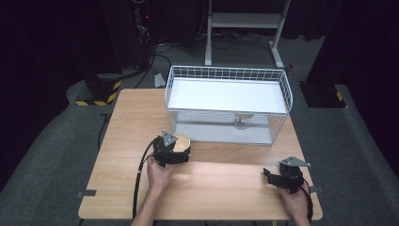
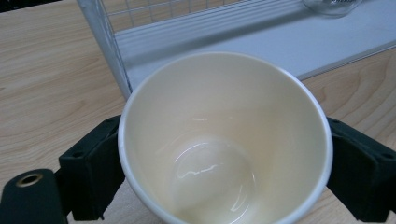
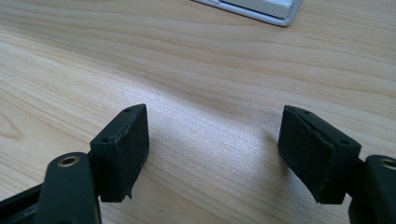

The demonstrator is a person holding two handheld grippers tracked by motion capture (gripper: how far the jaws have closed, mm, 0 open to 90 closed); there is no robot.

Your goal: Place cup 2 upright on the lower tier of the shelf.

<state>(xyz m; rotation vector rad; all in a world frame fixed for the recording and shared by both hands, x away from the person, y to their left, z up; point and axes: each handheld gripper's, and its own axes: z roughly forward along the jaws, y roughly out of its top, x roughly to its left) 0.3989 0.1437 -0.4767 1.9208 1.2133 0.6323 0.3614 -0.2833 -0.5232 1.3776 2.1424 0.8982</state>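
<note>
A cream paper cup (image 2: pixel 224 140), empty and upright, stands on the wooden table (image 1: pixel 221 183) just in front of the white wire rack (image 1: pixel 228 75). My left gripper (image 1: pixel 180 149) is shut on the cup (image 1: pixel 183 140), one black pad pressed against each side of it. My right gripper (image 1: pixel 269 176) rests low near the table's front right corner. In the right gripper view its jaws stand open over bare wood, with nothing between the fingertips (image 3: pixel 123 140).
The wire rack has an upper white shelf (image 1: pixel 226 94) and a lower tray (image 2: pixel 261 42). A clear glass item (image 1: pixel 241 123) sits on the lower tray. Beyond the table are a dark floor, cables and a white stand (image 1: pixel 244 21).
</note>
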